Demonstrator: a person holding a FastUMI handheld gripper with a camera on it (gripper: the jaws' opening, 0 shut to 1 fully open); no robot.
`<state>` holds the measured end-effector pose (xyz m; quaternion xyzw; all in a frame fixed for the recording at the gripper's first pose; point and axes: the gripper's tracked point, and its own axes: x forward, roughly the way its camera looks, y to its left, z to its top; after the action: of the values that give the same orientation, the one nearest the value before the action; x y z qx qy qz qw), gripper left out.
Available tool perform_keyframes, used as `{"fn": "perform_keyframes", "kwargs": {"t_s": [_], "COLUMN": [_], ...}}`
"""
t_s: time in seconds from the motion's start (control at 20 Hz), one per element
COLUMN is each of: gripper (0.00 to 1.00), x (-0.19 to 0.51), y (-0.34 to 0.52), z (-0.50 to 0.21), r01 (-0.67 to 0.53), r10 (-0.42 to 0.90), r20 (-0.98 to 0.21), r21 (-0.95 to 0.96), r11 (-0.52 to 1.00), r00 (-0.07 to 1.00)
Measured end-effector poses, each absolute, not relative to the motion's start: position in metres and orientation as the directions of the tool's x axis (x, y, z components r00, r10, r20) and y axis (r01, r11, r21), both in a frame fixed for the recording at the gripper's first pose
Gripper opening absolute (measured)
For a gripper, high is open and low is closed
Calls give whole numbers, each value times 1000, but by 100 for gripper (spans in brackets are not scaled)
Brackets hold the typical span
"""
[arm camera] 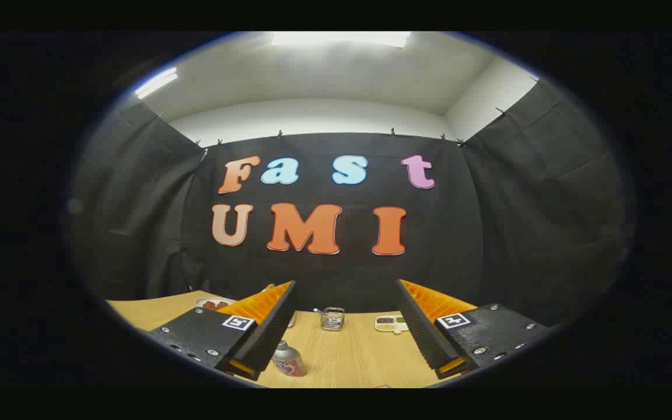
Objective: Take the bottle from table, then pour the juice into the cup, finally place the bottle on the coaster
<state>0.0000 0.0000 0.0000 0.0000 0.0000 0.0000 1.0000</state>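
My gripper (345, 324) has two long wedge-shaped fingers (266, 335) with ribbed inner faces, standing wide apart with nothing between them. Each finger sits on a flat black block (202, 338) with rounded corners. Small silver screws (212, 352) dot the blocks along their near edges, several per side. A square white tag with a black pattern (238, 322) is stuck on top of each block, close to the finger; the second tag (453, 320) sits on the other block.

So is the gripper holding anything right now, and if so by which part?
Nothing is held. The gripper is open, its fingers spread wide with only air between them. The bottle stands on the table below, near one finger, untouched.
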Motion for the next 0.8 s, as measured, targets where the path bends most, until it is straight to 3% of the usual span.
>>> {"fn": "perform_keyframes", "kwargs": {"t_s": [0.8], "gripper": [98], "x": [2], "y": [11], "z": [-8], "r01": [-32], "r10": [33], "r20": [-7], "r21": [5], "r11": [999], "r00": [999]}}
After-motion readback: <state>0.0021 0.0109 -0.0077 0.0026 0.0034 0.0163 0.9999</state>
